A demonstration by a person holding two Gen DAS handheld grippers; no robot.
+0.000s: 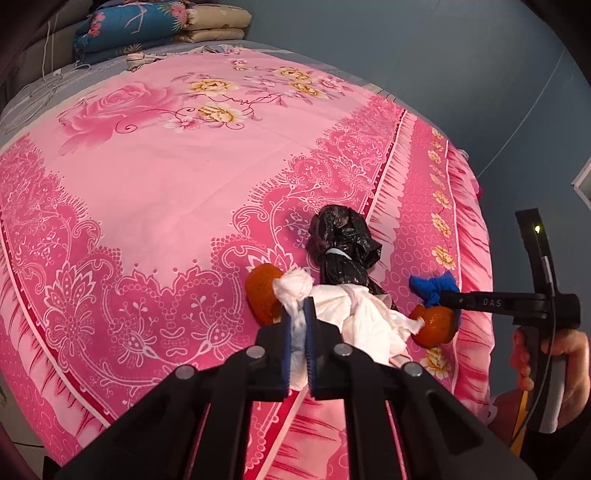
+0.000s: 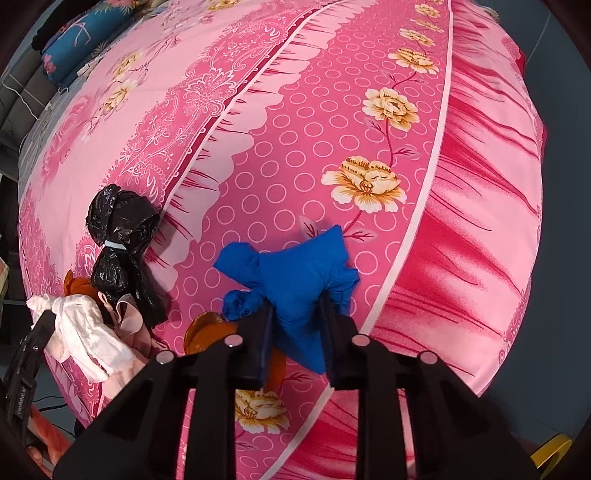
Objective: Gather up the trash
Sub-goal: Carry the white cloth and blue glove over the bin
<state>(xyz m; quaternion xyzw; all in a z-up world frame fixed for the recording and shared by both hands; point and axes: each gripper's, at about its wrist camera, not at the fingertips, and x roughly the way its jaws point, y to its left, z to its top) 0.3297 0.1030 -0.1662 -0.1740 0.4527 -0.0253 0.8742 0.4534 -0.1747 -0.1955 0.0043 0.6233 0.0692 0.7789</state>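
Note:
On a pink flowered bed sheet (image 1: pixel 166 184) near the right edge lies a small heap of trash. My left gripper (image 1: pixel 300 306) is shut on a crumpled white tissue (image 1: pixel 293 286), which bulges out beyond the fingertips. More white tissue (image 1: pixel 365 321) spreads to its right. Orange peels (image 1: pixel 260 295) (image 1: pixel 434 326) lie on both sides, and a tied black plastic bag (image 1: pixel 343 251) lies behind. My right gripper (image 2: pixel 295 310) is shut on a crumpled blue wad (image 2: pixel 295 269), pointing steeply down over an orange peel (image 2: pixel 207 328). The black bag (image 2: pixel 122 240) and tissue (image 2: pixel 85 332) sit to its left.
Folded quilts (image 1: pixel 159 29) are stacked at the far end of the bed. The sheet hangs over the bed's right edge (image 2: pixel 480 258) toward a dark blue-grey floor. A hand (image 1: pixel 569 354) holds the right gripper's handle. The left gripper (image 2: pixel 40 325) shows at the left edge.

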